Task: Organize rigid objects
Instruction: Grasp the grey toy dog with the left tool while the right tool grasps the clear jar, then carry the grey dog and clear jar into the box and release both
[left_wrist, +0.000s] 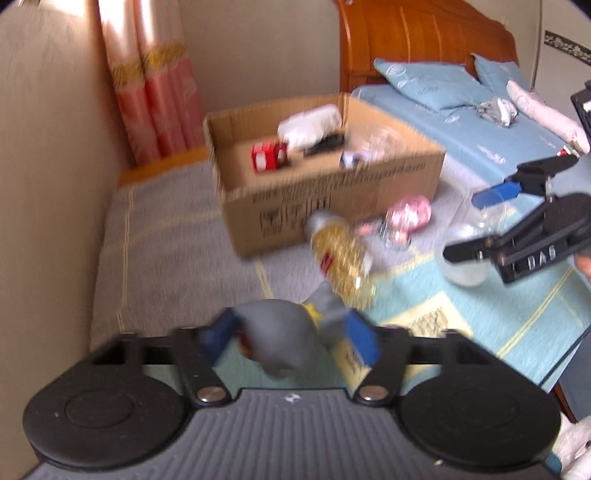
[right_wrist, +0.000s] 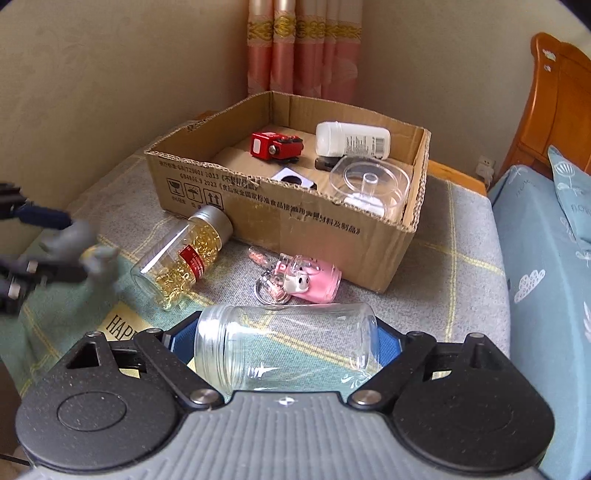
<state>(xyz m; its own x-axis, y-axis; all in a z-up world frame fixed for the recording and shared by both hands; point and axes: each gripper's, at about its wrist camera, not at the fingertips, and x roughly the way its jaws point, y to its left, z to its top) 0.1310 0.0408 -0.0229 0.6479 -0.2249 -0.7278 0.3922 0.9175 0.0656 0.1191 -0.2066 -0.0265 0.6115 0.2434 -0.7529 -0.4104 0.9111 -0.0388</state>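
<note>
Starting with the left wrist view, heavily motion-blurred: left gripper (left_wrist: 291, 338) clamped on a grey figurine (left_wrist: 280, 332), blue pads pressing its two sides; figurine sits well in front of the cardboard box (left_wrist: 332, 206); capsule bottle (left_wrist: 341, 256) lies on the blanket (left_wrist: 166, 240) between figurine and box; pink keychain toy (left_wrist: 408, 216) just beside the box's front wall; right gripper (left_wrist: 480, 225) visible to the right of the box with a clear jar (left_wrist: 463, 258) between its fingers.

Right wrist view, sharp: right gripper (right_wrist: 286, 347) closed on the clear jar (right_wrist: 284, 347), jar lying sideways across the fingers, mouth to the left; jar is in front of the box (right_wrist: 295, 214), apart from it; capsule bottle (right_wrist: 184, 258) on its side, cap touching the box's front wall; pink toy (right_wrist: 310, 280) near that wall; inside the box: red toy (right_wrist: 275, 146), white bottle (right_wrist: 351, 140), clear lidded container (right_wrist: 369, 184); left gripper (right_wrist: 48, 243) left of the box, holding the grey figurine (right_wrist: 79, 240), blurred.
</note>
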